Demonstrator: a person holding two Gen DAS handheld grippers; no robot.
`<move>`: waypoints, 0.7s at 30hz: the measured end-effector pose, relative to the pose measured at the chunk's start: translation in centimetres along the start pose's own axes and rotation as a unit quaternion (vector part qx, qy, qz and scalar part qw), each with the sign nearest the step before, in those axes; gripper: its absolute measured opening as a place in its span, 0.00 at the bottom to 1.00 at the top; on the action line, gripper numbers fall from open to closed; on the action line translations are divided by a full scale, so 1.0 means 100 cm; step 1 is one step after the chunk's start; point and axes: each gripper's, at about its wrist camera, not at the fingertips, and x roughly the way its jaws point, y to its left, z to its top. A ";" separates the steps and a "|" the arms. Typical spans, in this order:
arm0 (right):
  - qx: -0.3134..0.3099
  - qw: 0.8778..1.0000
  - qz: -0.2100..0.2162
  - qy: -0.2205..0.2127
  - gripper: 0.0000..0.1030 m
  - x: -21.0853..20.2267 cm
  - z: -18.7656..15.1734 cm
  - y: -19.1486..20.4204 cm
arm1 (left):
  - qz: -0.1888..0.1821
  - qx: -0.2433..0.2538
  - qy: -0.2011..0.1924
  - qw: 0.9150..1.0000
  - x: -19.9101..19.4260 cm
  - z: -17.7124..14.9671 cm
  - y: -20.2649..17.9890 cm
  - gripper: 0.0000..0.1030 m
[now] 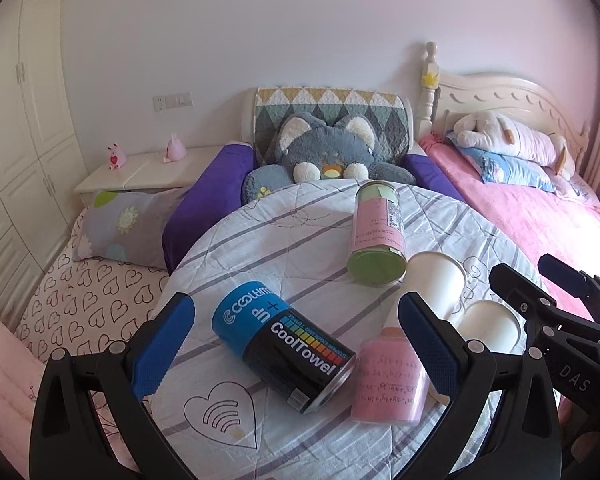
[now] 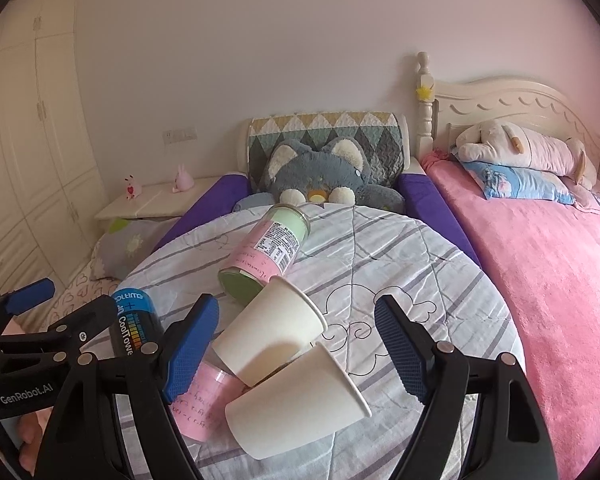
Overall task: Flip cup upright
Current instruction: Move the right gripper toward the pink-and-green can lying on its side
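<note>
Two white paper cups lie on their sides on a striped quilt (image 2: 400,256). The nearer cup (image 2: 296,400) lies between my right fingers, base toward me, rim to the right. The farther cup (image 2: 268,332) rests against it and against a green-lidded jar. Both show in the left wrist view, the farther (image 1: 436,280) and the nearer (image 1: 488,326). My right gripper (image 2: 296,344) is open just above the cups and also appears at the right of the left view (image 1: 540,292). My left gripper (image 1: 296,344) is open over a blue and black CoolTowel can (image 1: 284,344).
A green-lidded jar (image 1: 376,232) and a pink bottle (image 1: 388,380) lie on the quilt beside the cups. A grey plush cat (image 1: 328,152) sits at the headboard. A pink bed (image 2: 560,272) lies right, a heart-print sheet (image 1: 88,300) left.
</note>
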 end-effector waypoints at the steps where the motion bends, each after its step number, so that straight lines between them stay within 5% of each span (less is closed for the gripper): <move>1: 0.000 1.000 0.000 0.001 0.79 0.002 0.001 0.000 | 0.000 0.000 0.000 1.000 0.001 0.000 0.000 1.00; 21: 0.005 1.000 -0.004 -0.009 0.79 0.011 0.011 0.001 | -0.013 0.003 -0.011 1.000 0.009 0.012 0.000 1.00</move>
